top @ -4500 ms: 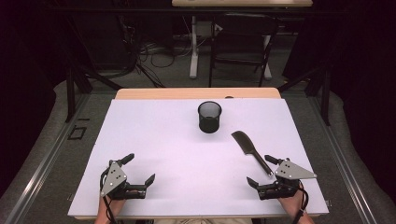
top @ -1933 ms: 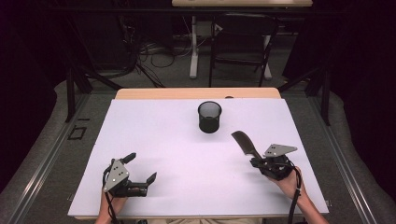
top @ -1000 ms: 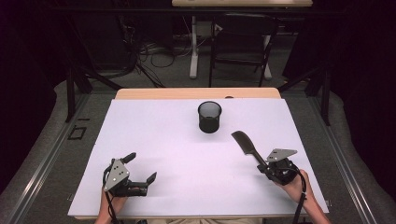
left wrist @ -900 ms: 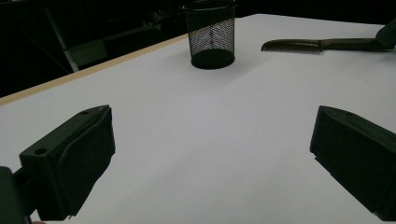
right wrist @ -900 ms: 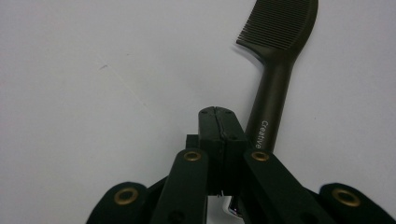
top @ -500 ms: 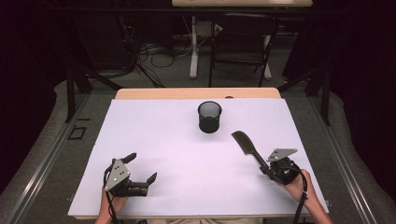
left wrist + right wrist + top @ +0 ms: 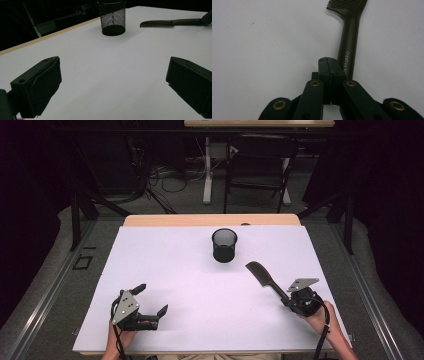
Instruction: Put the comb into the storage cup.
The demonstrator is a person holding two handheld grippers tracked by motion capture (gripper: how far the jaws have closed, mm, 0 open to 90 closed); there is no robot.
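Note:
A black comb (image 7: 262, 276) lies on the white sheet (image 7: 165, 260) at the right, teeth end pointing toward a black mesh cup (image 7: 224, 245) that stands upright at the far middle. My right gripper (image 7: 286, 301) is at the comb's handle end. In the right gripper view its jaws (image 7: 328, 61) are shut with the pads meeting. The comb's handle (image 7: 350, 37) runs out from beside and under the right jaw, not from between the pads. My left gripper (image 7: 152, 298) rests at the front left, open and holding nothing (image 7: 114, 60). From there I see the cup (image 7: 112, 17) and comb (image 7: 160, 23) farther off.
The white sheet covers nearly the whole table, with a wooden strip (image 7: 210, 220) bare along the far edge. Beyond the table are a dark floor, cables and furniture legs (image 7: 207, 170). A cable trails from each gripper toward the front edge.
My right gripper has left the front edge, gone up to the comb's handle and shut its jaws there. It has kept still for the last second. The left gripper has not moved.

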